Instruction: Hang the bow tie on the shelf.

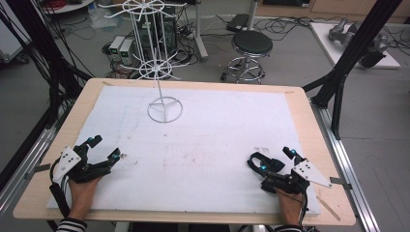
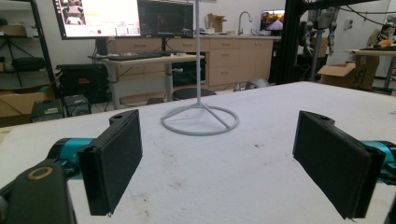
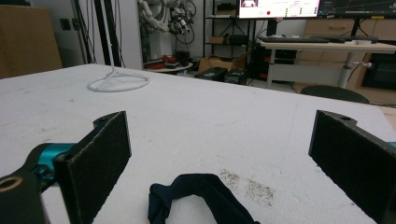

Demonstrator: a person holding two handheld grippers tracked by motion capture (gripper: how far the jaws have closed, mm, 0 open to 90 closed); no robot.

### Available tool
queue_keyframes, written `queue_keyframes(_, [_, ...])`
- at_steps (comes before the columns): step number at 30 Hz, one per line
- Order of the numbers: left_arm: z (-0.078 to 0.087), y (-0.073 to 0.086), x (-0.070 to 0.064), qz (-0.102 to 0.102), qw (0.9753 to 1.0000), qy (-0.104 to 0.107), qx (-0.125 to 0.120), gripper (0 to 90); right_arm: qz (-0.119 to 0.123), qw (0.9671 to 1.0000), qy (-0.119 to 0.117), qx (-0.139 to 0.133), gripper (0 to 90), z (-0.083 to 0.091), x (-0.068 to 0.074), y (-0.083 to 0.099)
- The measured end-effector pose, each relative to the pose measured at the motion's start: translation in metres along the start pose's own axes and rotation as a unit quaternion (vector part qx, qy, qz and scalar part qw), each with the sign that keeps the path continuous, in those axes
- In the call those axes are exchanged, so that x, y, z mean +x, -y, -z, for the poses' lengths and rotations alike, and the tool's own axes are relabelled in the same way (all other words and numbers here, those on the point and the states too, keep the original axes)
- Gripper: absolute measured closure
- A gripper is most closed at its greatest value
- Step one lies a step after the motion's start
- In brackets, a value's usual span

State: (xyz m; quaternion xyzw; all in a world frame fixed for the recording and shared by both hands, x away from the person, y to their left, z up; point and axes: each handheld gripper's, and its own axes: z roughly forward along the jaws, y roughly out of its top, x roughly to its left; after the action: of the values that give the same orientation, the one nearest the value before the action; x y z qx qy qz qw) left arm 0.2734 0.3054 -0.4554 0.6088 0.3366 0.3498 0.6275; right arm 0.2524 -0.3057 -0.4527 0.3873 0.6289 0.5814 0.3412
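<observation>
Dark strap (image 3: 201,196) between right gripper (image 3: 219,163) jaws, lower end cut off

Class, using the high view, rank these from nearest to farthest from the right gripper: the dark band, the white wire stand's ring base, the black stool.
1. Dark band, just left of the right gripper.
2. Ring base, far-left on the white board.
3. Black stool, on the floor beyond the table.

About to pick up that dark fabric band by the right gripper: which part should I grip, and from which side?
Grip the raised arch of the dark band, where the fabric loops up off the white foam board. Come in low from the person's side with the right gripper: its jaws stand wide open with the band lying between them. The flat-lying parts give the pads less to bite.
</observation>
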Motion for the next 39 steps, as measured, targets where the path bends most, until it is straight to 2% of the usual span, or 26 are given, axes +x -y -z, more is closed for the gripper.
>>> queue_keyframes(29, [-0.0003, -0.0001, -0.0006, -0.001, 1.0, -0.004, 0.0, 16.1, -0.001, 1.0, 0.001, -0.005, 4.6, -0.0002, -0.0024, -0.0003])
queue_keyframes(35, [-0.0005, -0.0002, -0.0007, -0.001, 1.0, -0.005, 0.001, 16.1, -0.003, 1.0, 0.003, 0.001, 4.6, -0.0004, -0.0012, -0.001])
queue_keyframes(39, [-0.0004, -0.0002, -0.0006, 0.0, 1.0, -0.005, 0.001, 16.1, 0.008, 0.9999, 0.002, 0.012, 4.5, -0.0012, -0.0001, -0.0027])
